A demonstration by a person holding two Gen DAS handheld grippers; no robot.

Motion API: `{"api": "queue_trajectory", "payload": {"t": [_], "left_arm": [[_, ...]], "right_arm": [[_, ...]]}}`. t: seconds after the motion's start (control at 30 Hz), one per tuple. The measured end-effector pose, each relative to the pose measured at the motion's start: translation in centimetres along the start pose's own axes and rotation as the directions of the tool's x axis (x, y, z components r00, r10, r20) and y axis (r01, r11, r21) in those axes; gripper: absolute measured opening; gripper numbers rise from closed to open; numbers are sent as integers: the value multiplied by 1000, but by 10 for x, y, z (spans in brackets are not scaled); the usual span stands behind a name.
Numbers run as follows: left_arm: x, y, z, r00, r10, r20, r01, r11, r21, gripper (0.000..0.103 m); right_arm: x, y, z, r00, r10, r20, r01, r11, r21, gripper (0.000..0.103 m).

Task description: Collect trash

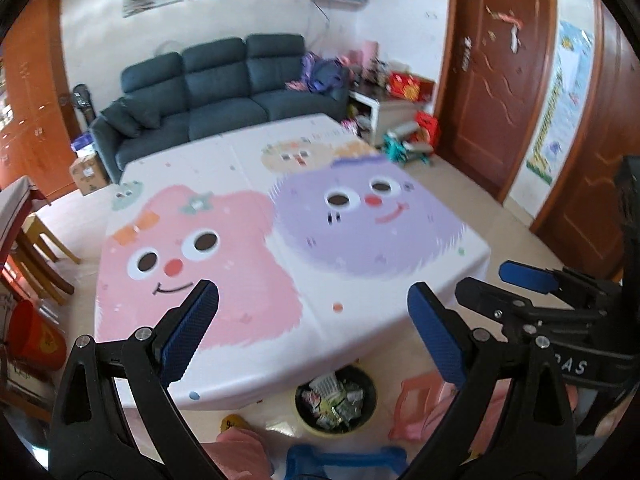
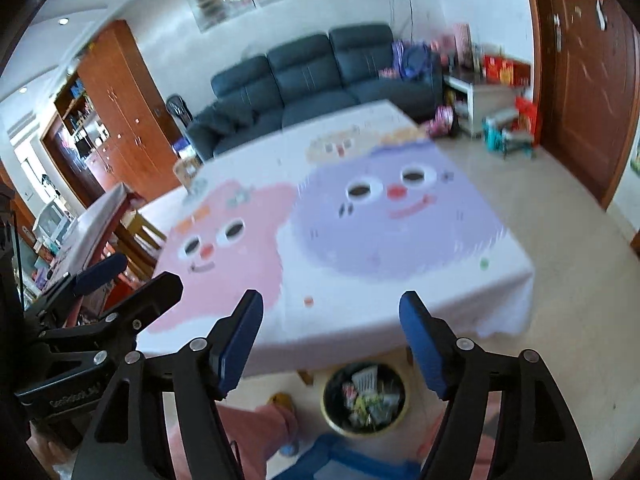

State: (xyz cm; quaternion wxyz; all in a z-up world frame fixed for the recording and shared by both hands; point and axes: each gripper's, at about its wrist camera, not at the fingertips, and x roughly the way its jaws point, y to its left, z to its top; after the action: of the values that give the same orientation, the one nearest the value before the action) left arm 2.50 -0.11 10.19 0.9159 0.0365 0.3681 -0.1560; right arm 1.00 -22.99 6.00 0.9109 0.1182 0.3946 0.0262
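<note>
A round waste bin (image 1: 336,402) with a yellow rim stands on the floor under the table's near edge, filled with several crumpled wrappers; the right wrist view shows the bin (image 2: 366,400) too. My left gripper (image 1: 314,300) hangs open above the table with nothing between its blue pads. My right gripper (image 2: 332,312) is open too and holds nothing. Each gripper shows at the edge of the other's view: the right gripper (image 1: 488,284) at the right, the left gripper (image 2: 136,276) at the left. No trash shows on the tablecloth.
The table (image 1: 360,344) wears a white cloth with pink and purple cartoon faces. A blue stool (image 1: 344,460) and pink stool (image 1: 416,404) stand near the bin. Pink-trousered legs (image 2: 256,436) are below. A dark sofa (image 1: 216,88), wooden doors (image 1: 492,72) and chairs (image 1: 36,252) surround it.
</note>
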Motion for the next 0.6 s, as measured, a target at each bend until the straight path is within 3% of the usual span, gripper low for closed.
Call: {"api": "queue_trajectory", "payload": {"t": [0.27, 0.6], "left_arm": [[-43, 6, 30, 991, 97, 89, -85, 987, -134, 95], [-74, 16, 28, 967, 233, 104, -202, 949, -243, 95]], "right_arm": [[-53, 23, 38, 990, -7, 139, 12, 999, -33, 81], [-79, 59, 38, 979, 11, 202, 17, 990, -137, 85]]}}
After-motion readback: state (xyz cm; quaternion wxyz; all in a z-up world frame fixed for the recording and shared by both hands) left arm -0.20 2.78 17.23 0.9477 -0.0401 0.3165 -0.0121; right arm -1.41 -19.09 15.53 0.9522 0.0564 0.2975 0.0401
